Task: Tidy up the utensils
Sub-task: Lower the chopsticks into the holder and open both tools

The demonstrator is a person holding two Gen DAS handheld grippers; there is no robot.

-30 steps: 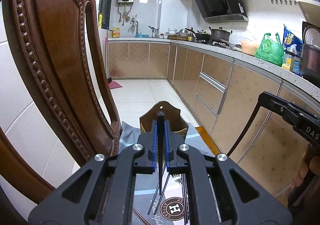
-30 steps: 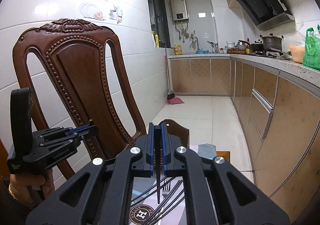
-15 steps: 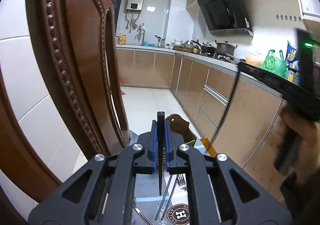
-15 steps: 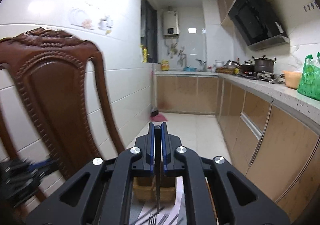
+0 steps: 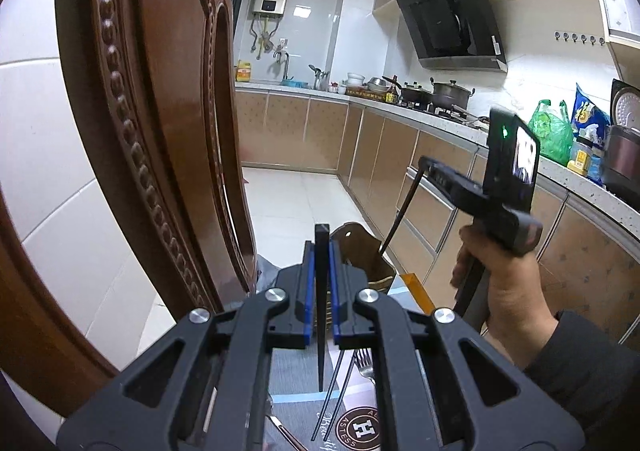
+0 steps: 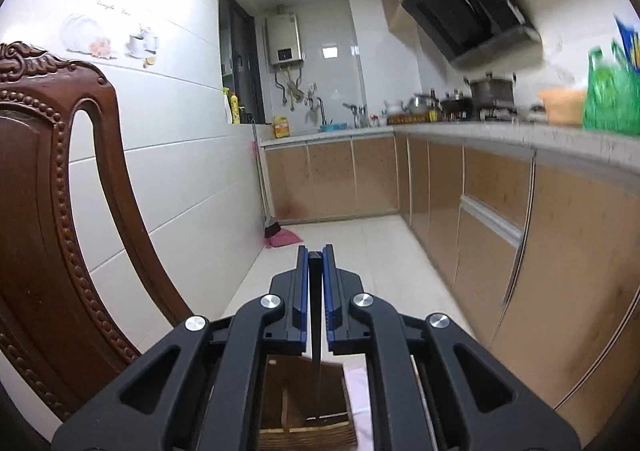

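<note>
Right wrist view: the right hand-held gripper (image 6: 316, 283), pinching a thin black chopstick (image 6: 316, 335), has risen over the brown wooden utensil holder (image 6: 306, 403), its tip now hanging into the open top, where a second ago it was back over the loose cutlery. Release looks imminent. The left hand-held gripper (image 5: 322, 271) stays clamped on another black chopstick (image 5: 321, 315); remaining chopsticks and a steel fork (image 5: 362, 361) lie on the desk mat (image 5: 296, 371).

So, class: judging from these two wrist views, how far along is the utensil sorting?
Done: nothing can be confirmed stored; the wooden holder looks empty where its inside shows. In hand: the right gripper holds a dark chopstick with its tip at the holder's mouth, and the left gripper grips another chopstick. Left: two chopsticks and a fork on the placemat.
</note>
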